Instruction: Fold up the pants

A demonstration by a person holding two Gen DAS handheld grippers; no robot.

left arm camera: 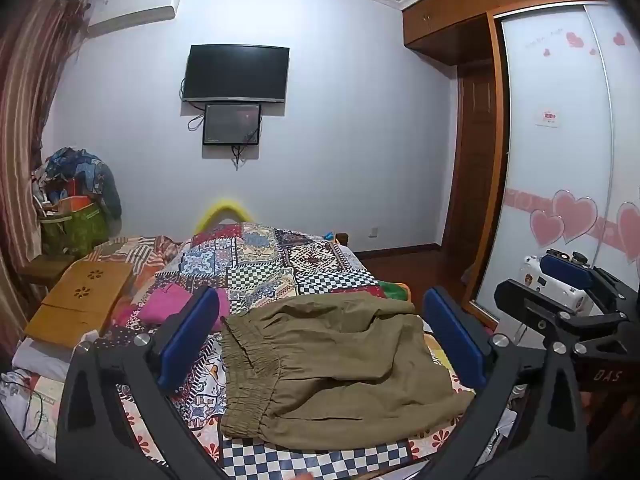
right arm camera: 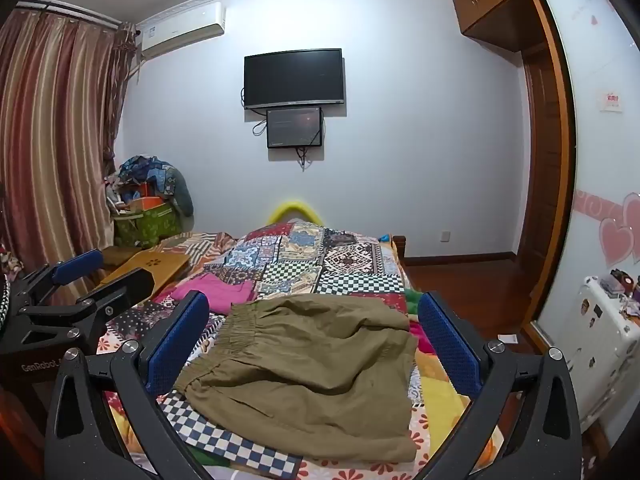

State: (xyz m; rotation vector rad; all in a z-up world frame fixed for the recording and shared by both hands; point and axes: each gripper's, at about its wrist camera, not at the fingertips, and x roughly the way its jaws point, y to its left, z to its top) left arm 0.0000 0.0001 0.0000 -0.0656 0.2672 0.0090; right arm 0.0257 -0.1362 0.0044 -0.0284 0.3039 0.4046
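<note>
Pants (left arm camera: 336, 368) lying bunched and roughly folded on the patchwork bed (left arm camera: 280, 260), waistband to the left. Left tool (left arm camera: 320, 340) and right tool (right arm camera: 316, 344) both spread wide, empty, hovering above. Looks near finished; next, probably smoothing or one last fold.

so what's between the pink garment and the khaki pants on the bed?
Only bare patchwork quilt; the pink garment and khaki pants lie apart, clearest in the right wrist view.

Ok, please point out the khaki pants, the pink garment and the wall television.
khaki pants (left arm camera: 340, 364), left wrist view, middle of the fabric.
pink garment (right arm camera: 228, 294), right wrist view, its centre.
wall television (right arm camera: 294, 78), right wrist view, screen centre.
</note>
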